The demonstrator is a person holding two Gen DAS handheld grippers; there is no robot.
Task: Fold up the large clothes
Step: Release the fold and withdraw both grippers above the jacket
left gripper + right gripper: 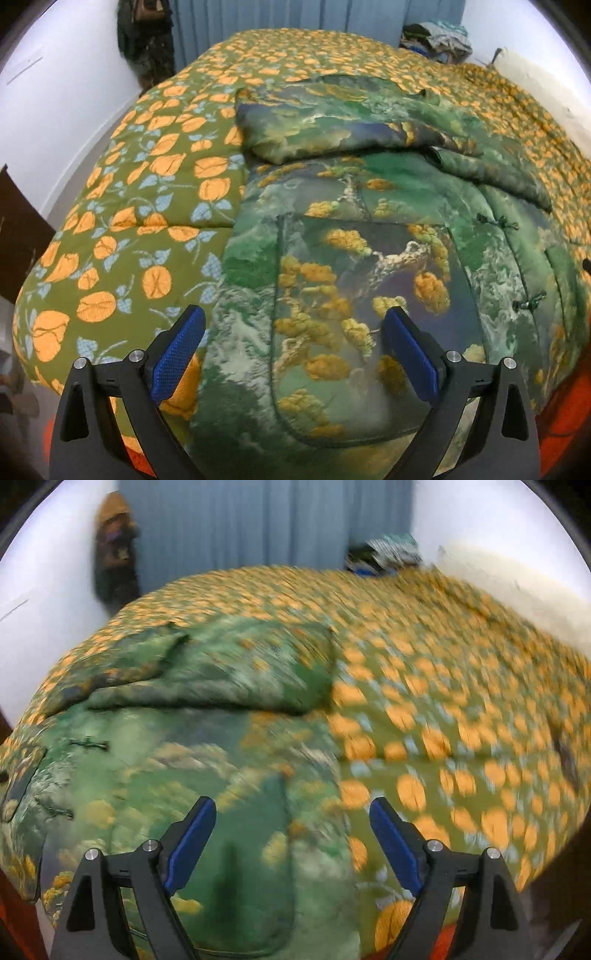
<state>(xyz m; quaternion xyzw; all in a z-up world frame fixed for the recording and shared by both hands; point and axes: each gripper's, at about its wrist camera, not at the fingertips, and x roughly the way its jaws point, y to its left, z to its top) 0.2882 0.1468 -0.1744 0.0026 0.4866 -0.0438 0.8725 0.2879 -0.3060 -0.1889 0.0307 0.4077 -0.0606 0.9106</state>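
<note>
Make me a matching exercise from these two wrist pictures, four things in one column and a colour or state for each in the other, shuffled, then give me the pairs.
Things
1. jacket
2. bedspread
3. curtain
4. left gripper

Colour or state
A. pale blue, hanging behind the bed
B. jaws open, holding nothing
C. olive with orange flowers, spread over the bed
D. green scenic print with yellow clusters, sleeves folded across the top

Pairs: 1-D, 2-C, 3-A, 4-B
</note>
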